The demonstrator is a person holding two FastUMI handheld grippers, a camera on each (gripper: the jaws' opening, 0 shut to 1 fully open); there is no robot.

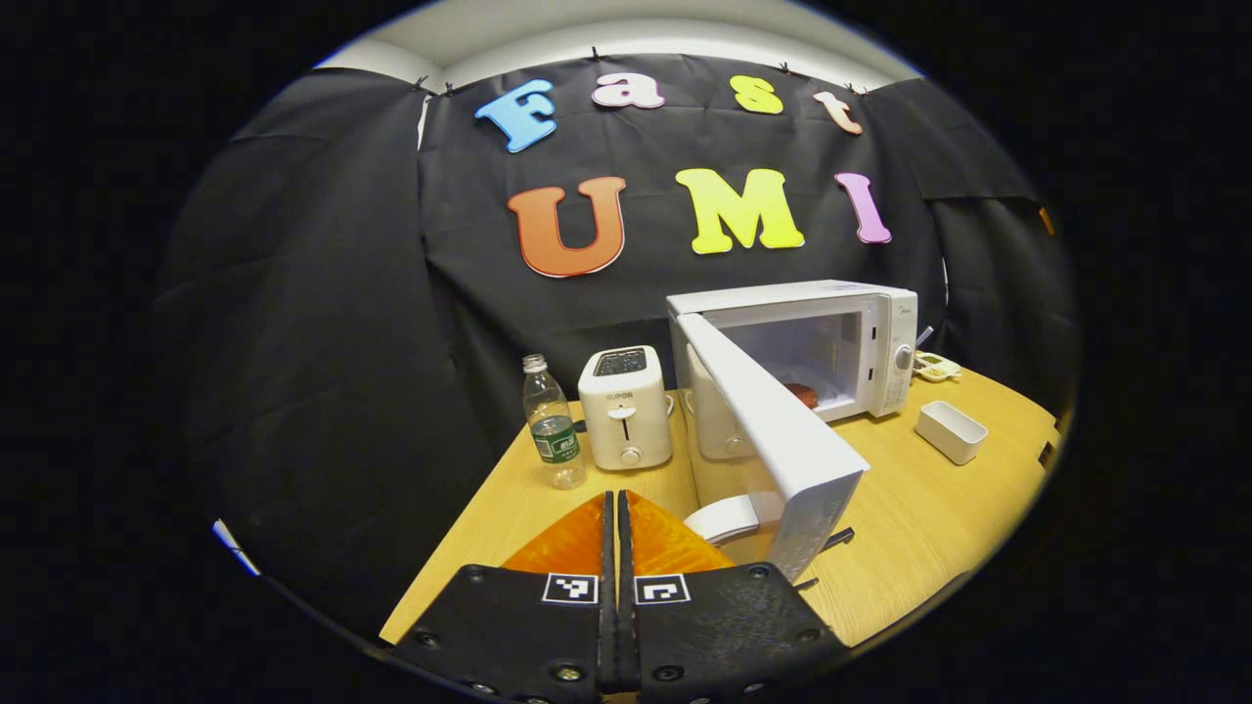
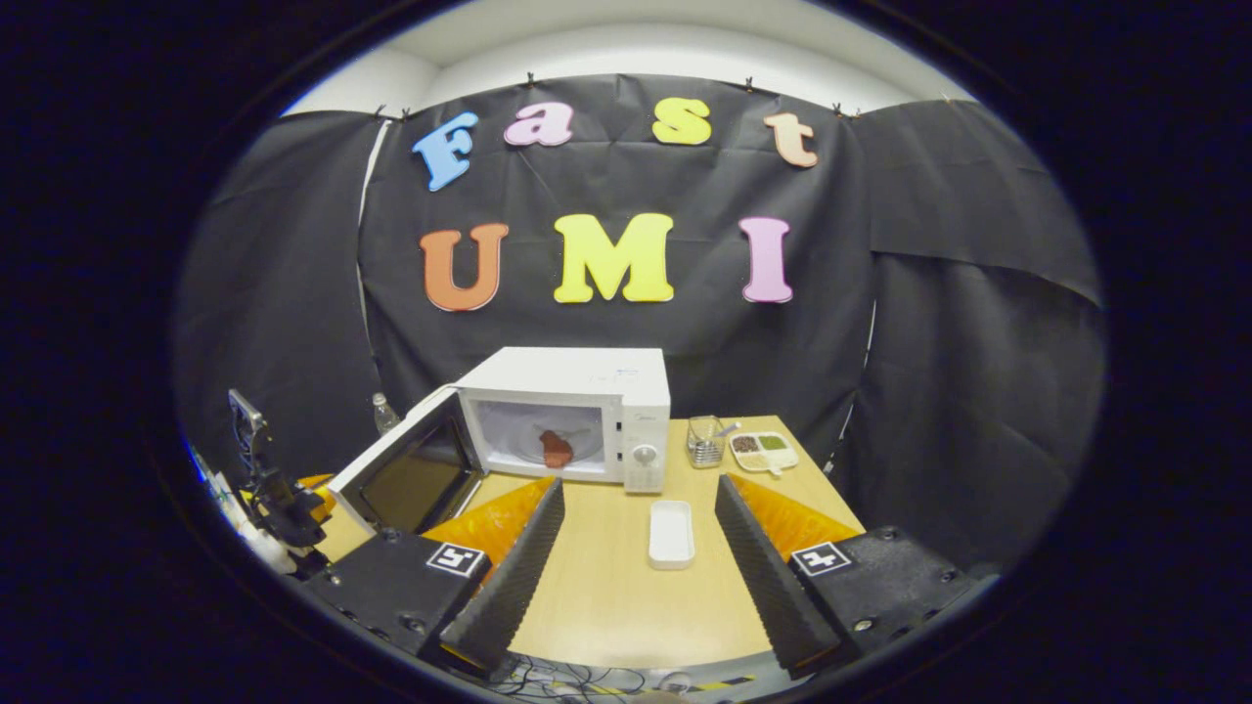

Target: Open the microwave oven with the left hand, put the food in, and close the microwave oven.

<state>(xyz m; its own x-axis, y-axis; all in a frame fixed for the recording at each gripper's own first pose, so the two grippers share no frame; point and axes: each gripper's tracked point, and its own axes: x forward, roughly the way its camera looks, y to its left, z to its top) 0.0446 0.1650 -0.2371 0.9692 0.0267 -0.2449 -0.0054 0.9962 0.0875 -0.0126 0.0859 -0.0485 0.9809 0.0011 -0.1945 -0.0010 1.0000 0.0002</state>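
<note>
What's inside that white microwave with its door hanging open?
A reddish-brown piece of food sits inside the microwave oven, on its floor. In the left gripper view the open door covers most of the cavity, so what else is there is unclear.

The microwave oven [image 2: 587, 411] is white, its open door [image 2: 416, 476] white-framed around a dark window, and the food [image 2: 556, 448] inside is reddish-brown. The toaster [image 1: 626, 408] is cream-white. The bottle [image 1: 553, 422] is clear with a green label. The small tray [image 2: 671, 534] is white, on a light wood-grain table [image 2: 606, 587].
</note>
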